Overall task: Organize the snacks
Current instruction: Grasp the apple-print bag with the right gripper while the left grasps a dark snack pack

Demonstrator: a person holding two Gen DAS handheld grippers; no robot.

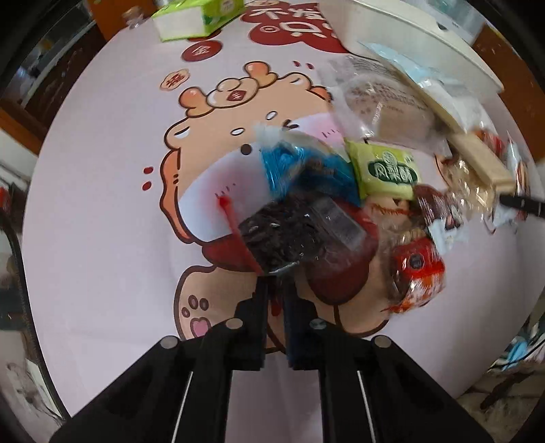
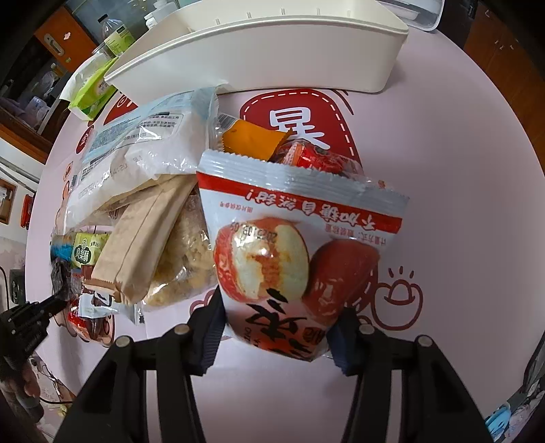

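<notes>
Both grippers (image 1: 274,289) (image 2: 277,335) seemingly grip packets.

In the left wrist view, motion blur is smearing the blue-and-clear packet (image 1: 299,191) and the far right snacks (image 1: 477,191). The green tissue pack (image 1: 201,17) is running off the top edge. In the right wrist view, the date packet (image 2: 293,252) is hiding the snacks behind it.

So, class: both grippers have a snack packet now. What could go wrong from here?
1. The left gripper pinches only the edge of the blue-topped seed bag, so it may slip free.
2. The red-date packet in the right gripper could drag neighbours like the brown-paper bar when lifted.
</notes>
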